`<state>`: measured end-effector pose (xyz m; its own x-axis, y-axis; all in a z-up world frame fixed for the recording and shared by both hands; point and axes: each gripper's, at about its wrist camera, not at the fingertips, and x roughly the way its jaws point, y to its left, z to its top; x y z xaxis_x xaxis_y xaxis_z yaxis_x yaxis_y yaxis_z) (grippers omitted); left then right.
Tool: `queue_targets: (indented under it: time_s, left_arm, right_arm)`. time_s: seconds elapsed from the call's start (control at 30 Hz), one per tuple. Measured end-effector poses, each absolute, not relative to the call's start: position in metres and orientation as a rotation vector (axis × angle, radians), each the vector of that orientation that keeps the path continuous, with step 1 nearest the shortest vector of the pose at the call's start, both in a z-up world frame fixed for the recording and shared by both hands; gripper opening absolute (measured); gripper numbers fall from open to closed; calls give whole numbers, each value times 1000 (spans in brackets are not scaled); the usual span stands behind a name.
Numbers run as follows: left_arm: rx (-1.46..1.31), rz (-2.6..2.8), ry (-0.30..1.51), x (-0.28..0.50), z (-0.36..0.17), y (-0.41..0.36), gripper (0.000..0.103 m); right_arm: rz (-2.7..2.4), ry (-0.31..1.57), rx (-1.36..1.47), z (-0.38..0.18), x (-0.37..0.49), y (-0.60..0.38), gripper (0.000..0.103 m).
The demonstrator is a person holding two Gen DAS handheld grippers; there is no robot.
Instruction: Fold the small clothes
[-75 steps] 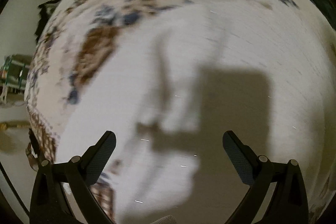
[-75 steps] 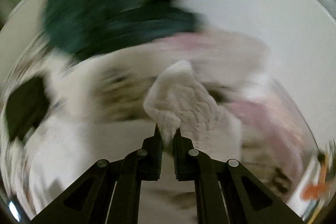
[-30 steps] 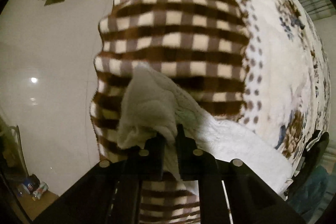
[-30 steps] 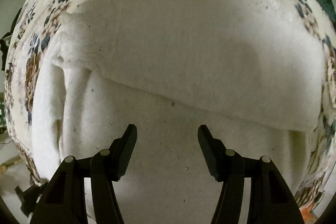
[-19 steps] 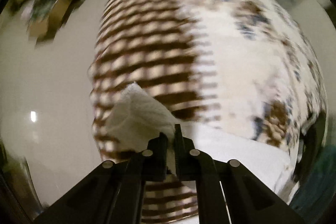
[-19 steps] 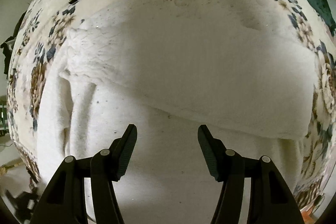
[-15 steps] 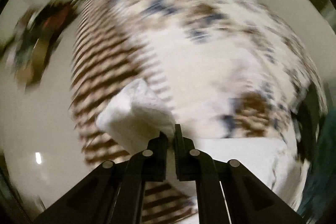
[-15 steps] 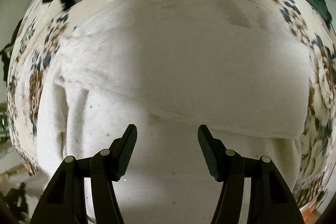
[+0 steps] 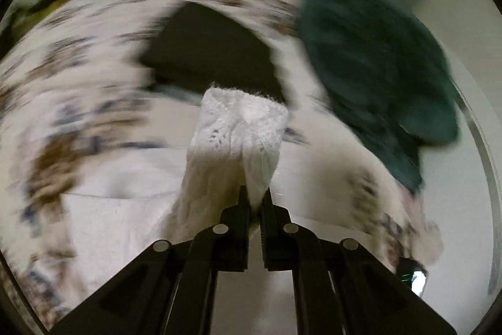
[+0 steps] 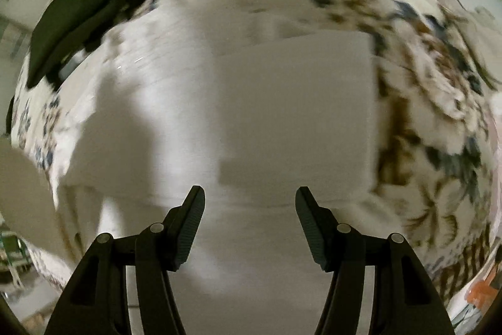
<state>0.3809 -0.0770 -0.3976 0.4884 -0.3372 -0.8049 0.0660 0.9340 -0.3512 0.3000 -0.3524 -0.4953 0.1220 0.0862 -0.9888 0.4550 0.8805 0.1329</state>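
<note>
A white knitted garment (image 10: 266,121) lies spread on a floral blanket (image 10: 433,102), with one part folded over itself. My left gripper (image 9: 254,200) is shut on a bunched end of the white garment (image 9: 238,131) and holds it lifted above the blanket. My right gripper (image 10: 249,203) is open and empty, hovering close over the flat middle of the garment. Both views are motion-blurred.
A black garment (image 9: 207,52) lies at the far side of the floral blanket (image 9: 69,102), also in the right wrist view (image 10: 84,8). A dark green garment (image 9: 379,74) lies heaped at the right, beside a pale wall. A brown checked blanket edge (image 10: 464,259) shows at lower right.
My left gripper has swung round with the white end in its grip, from facing the checked blanket to facing the black and green clothes. My right gripper stays open over the garment, shifted slightly.
</note>
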Motion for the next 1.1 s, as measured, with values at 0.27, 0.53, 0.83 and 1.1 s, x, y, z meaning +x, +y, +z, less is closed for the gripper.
queue_targets:
  time_s: [0.27, 0.53, 0.83, 1.1]
  left_arm:
    - [-156, -459, 1189, 385, -427, -212, 13]
    - [-108, -243, 1213, 388, -446, -116, 74]
    - [24, 214, 1245, 396, -492, 41, 74]
    - [39, 218, 1302, 416, -529, 37, 74]
  right_arm:
    - [-341, 1470, 573, -514, 259, -441, 62]
    - [-272, 1365, 737, -488, 245, -498, 62]
    - [-206, 1274, 757, -485, 341, -458, 68]
    - [-224, 1484, 422, -530, 432, -390, 77]
